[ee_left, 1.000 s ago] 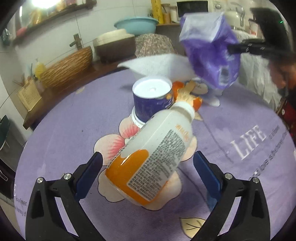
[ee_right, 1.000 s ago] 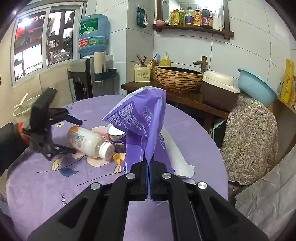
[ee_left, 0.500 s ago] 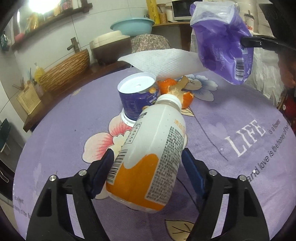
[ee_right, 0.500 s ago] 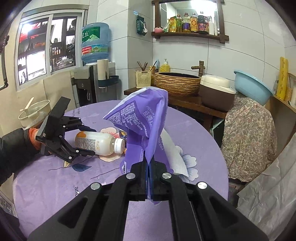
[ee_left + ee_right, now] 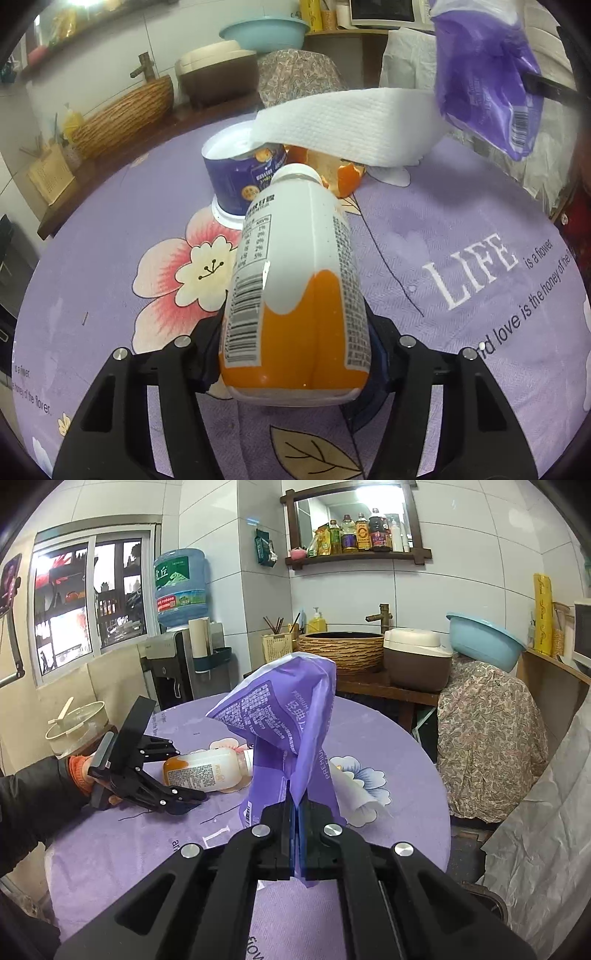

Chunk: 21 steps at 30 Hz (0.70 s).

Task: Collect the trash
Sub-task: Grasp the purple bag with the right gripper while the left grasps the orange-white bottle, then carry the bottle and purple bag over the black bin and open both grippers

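So the step in hand was grabbing the drink bottle (image 5: 295, 291). It lay on its side on the bench (image 5: 461, 229), cap pointing away toward the purple snack tub (image 5: 236, 177) and the orange peel (image 5: 343, 173). The left hand-held gripper (image 5: 295, 350) had just been closing, and its jaws sat either side of the bottle's orange bottom end, looking snug against it. I'd call that a grip, though from the right wrist view the bottle (image 5: 207, 771) looked to be resting on the purple cloth, not yet lifted.

The right hand-held gripper (image 5: 296, 827) was clamped fully shut on the bottom edge of a purple plastic package (image 5: 284, 723), holding it up in the air over the bench. A white paper towel (image 5: 351, 125) lay beyond the tub, one end curling up.

My guess at what comes next: lift the bottle clear without knocking the tub right behind the cap, then carry it to wherever the trash goes. I couldn't see a bin in either view. The bottle is smooth and round, so a grip that near the end could let it swing or slip. The tub, peel and towel were left to collect.
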### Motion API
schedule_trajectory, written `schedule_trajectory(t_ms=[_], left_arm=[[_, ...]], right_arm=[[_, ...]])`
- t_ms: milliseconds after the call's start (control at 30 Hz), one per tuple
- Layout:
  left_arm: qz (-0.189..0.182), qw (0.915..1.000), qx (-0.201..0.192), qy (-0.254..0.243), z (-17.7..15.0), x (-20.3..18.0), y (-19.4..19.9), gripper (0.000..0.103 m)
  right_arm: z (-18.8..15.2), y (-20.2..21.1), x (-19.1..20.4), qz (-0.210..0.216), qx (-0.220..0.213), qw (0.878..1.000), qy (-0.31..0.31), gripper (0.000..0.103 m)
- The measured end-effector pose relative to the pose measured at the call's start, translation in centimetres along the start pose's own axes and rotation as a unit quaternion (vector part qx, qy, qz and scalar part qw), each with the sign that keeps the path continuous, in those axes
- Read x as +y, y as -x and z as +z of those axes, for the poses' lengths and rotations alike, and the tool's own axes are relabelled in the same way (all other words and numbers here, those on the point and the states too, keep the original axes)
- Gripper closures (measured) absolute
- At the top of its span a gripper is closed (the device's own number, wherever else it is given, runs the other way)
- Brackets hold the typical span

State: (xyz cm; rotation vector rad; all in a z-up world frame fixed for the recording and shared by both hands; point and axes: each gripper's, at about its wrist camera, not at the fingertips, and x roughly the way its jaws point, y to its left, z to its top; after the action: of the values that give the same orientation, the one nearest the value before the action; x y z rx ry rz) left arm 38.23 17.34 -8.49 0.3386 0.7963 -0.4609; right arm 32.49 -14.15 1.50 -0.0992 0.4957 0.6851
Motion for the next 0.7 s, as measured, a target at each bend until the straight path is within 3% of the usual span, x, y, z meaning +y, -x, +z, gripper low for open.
schedule_trajectory(t_ms=[200, 367, 700], left_arm=[[-0.003, 0.9998, -0.006, 0.017, 0.1, -0.4, -0.1, 0.042], [-0.033, 0.9979, -0.03, 0.048, -0.5, -0.4, 1.6, 0.042], [-0.07, 0.9932, -0.067, 0.064, -1.5, -3.1, 4.2, 0.042]], right_arm=[[-0.5, 1.1, 0.1, -0.006, -0.003, 1.0, -0.004, 0.101], [-0.9, 2.6, 0.2, -0.006, -0.016, 1.0, -0.009, 0.101], [-1.6, 5.2, 0.2, -0.011, -0.031, 0.999, -0.019, 0.101]])
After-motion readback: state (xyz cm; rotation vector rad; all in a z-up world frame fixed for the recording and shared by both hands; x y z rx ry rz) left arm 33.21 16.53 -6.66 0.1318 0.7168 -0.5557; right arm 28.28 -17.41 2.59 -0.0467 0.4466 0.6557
